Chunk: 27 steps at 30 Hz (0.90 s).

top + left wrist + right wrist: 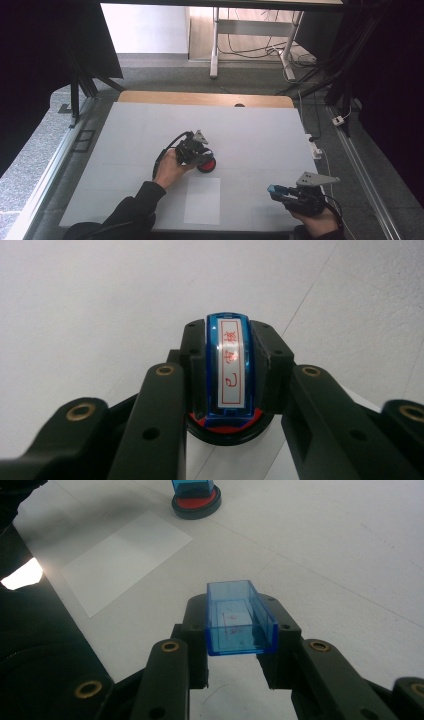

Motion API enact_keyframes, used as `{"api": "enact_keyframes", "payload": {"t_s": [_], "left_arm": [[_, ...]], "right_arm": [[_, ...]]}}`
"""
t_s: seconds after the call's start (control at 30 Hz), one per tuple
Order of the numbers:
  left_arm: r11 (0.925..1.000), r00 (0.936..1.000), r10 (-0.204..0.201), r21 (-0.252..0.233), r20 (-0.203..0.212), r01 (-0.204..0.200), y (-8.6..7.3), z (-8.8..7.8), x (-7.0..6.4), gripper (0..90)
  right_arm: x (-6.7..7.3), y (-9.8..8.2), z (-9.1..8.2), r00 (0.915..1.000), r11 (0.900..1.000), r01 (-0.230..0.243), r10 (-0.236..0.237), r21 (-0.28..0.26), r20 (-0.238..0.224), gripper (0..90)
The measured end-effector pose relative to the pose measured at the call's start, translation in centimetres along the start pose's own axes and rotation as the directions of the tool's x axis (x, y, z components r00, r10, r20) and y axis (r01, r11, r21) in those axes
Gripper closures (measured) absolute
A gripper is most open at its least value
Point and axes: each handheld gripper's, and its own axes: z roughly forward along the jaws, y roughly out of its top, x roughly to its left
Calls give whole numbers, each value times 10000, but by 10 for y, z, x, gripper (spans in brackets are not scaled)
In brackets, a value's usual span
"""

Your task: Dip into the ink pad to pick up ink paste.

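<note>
The left gripper stood near the middle of the white table, just beyond the far right corner of the sheet of paper; its 2 jaws were closed tight on the blue stamp, 1 pad on each narrow side, and the stamp's white label with red characters faced the left gripper view. The stamp's lower end sat in the round red ink pad with its black rim, which rested on the table just beyond the paper; whether the stamp face pressed the ink or only met it, I could not tell. The right gripper hovered to the right of the paper, well apart from it, near the table's front edge; its jaws were shut on the clear blue stamp cap, an open rectangular shell held level above the table, with faint red marks visible through its bottom. In the right gripper view the paper lay flat and blank, and the ink pad stood past its far corner.
</note>
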Motion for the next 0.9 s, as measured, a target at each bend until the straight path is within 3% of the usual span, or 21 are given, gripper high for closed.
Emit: {"api": "enact_keyframes", "payload": {"t_s": [0.23,0.47,0.7,0.9], "left_arm": [[9982,9969,-566,-161,546,576,-3,0,10,708],[9996,9996,-233,-133,171,235,-2,0,3,709],[9996,9996,-282,-55,13,282,0,-1,1,706],[9956,9982,-477,-795,354,504,7,-18,1,705]], "right_arm": [[0,0,0,10000,10000,44,-44,64,11,685],[1,0,1,10000,10000,39,-39,66,-10,685],[1,0,1,9999,9999,116,-116,98,63,685],[0,0,1,10000,10000,74,-74,61,28,685]]}}
